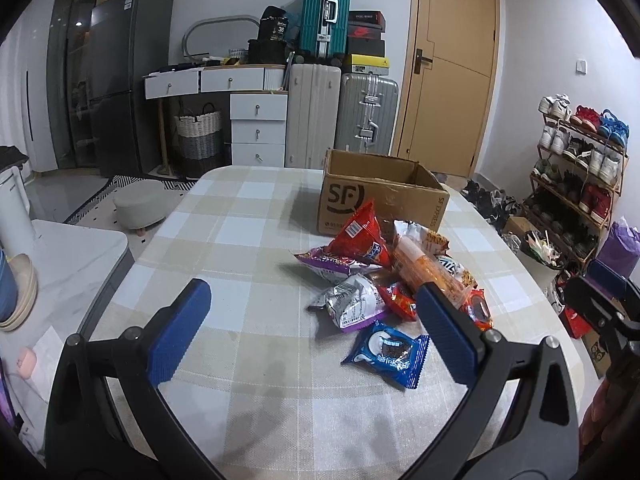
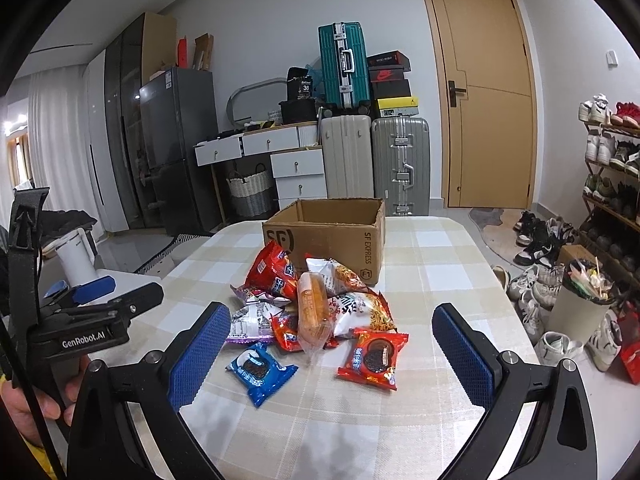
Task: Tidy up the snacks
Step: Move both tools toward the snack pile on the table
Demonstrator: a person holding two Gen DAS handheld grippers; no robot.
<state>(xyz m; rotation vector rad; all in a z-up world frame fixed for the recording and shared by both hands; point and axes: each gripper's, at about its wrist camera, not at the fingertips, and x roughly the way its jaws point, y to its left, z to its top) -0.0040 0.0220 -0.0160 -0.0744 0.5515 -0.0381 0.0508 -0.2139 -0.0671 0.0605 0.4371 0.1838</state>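
Note:
A pile of snack packets lies on the checked tablecloth (image 1: 240, 240) in front of an open cardboard box (image 1: 380, 194), also in the right wrist view (image 2: 332, 236). Nearest are a blue cookie packet (image 1: 386, 354) (image 2: 260, 372) and a red cookie packet (image 2: 372, 358). A red chip bag (image 1: 362, 240) (image 2: 270, 270) and an orange wrapped bread (image 2: 314, 312) lie further back. My left gripper (image 1: 312, 332) is open and empty, above the table before the pile. My right gripper (image 2: 330, 354) is open and empty, just before the cookie packets.
The other hand-held gripper shows at the right edge of the left wrist view (image 1: 600, 308) and at the left of the right wrist view (image 2: 80, 320). Beyond the table are suitcases (image 1: 344, 116), a shoe rack (image 1: 576, 176) and a white side table with bowls (image 1: 60, 264).

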